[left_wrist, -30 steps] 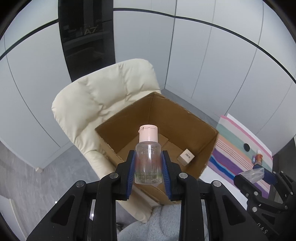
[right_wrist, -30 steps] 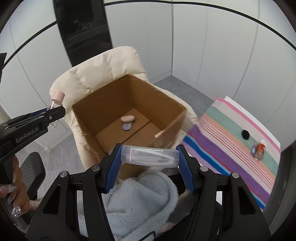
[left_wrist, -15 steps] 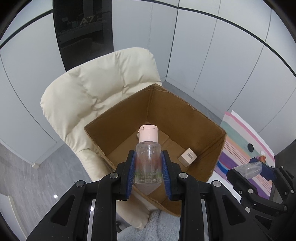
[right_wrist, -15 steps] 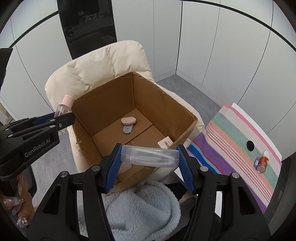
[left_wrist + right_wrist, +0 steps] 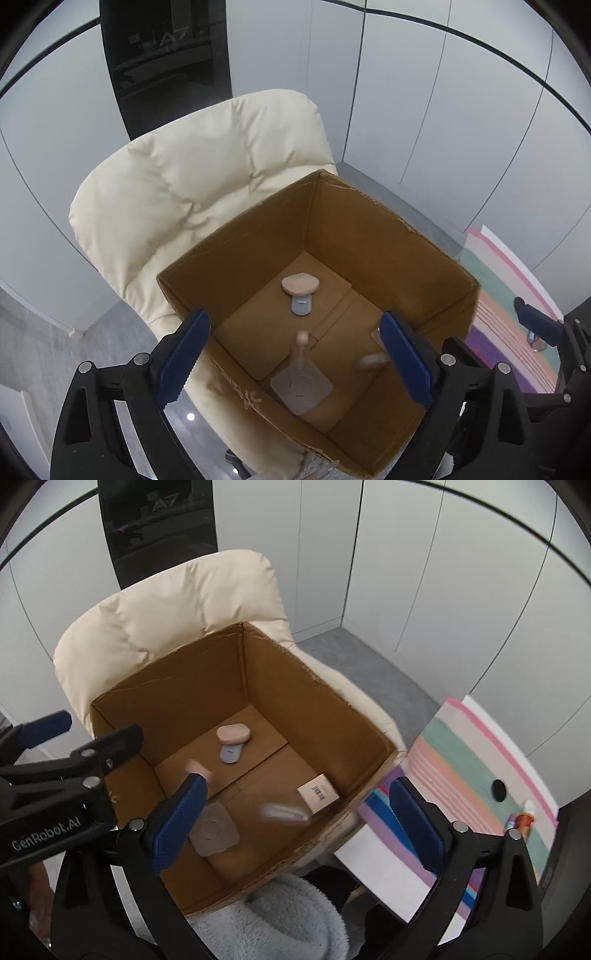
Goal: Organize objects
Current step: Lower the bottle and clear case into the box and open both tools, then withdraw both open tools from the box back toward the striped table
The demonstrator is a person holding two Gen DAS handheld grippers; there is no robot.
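Observation:
An open cardboard box (image 5: pixel 369 236) (image 5: pixel 317 698) sits on a cream armchair. My left gripper (image 5: pixel 295 362) is open above its near left corner. The clear bottle with the pink cap (image 5: pixel 301 380) (image 5: pixel 210 827) is blurred inside the box, free of the gripper. My right gripper (image 5: pixel 295 823) is open above the box's front edge. The clear tube (image 5: pixel 284 812) (image 5: pixel 371 360) is blurred in the box, free too. A pink pebble-shaped case (image 5: pixel 300 284) (image 5: pixel 233 734), a grey-blue piece (image 5: pixel 302 305) and a small barcoded carton (image 5: pixel 318 792) lie on the box floor.
The cream armchair (image 5: pixel 192 192) backs the box. A striped cloth (image 5: pixel 480 760) on the right carries a black disc (image 5: pixel 498 785) and a small orange bottle (image 5: pixel 521 820). A pale blue fleece (image 5: pixel 273 919) lies below the box. Grey wall panels stand behind.
Both grippers moved over the box and opened. The bottle left the left gripper and the clear tube left the right gripper; both are now inside the box, blurred.

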